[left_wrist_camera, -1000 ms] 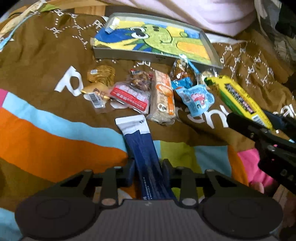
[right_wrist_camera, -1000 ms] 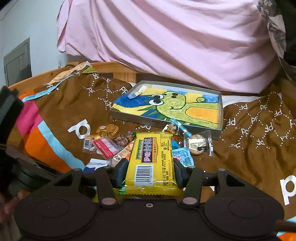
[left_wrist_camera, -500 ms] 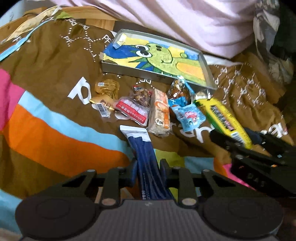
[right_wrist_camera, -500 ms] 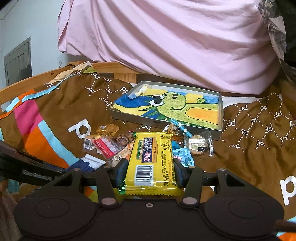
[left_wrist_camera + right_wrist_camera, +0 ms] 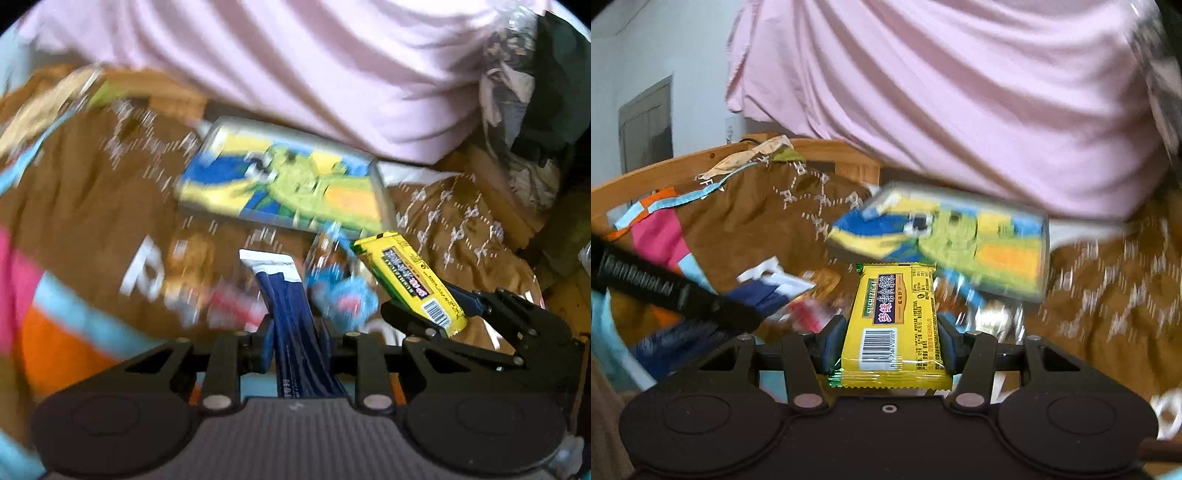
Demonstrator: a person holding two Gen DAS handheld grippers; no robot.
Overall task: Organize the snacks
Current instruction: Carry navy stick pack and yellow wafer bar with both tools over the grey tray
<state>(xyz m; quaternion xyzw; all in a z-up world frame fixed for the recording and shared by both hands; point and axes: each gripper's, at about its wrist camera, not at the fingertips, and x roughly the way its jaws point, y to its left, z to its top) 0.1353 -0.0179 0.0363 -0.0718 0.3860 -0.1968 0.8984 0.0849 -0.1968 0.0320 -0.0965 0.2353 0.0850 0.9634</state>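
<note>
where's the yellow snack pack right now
The yellow snack pack is clamped between the right gripper's jaws, lifted in front of the dinosaur tray; in the left wrist view it sits right of the navy packet.

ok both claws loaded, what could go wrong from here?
1. The left claw pinches the navy packet near one end; the long free end could swing or slip.
2. The yellow packet in the right claw is glossy and may slide.
3. The claws are close together; they could collide heading for the tray.
</note>
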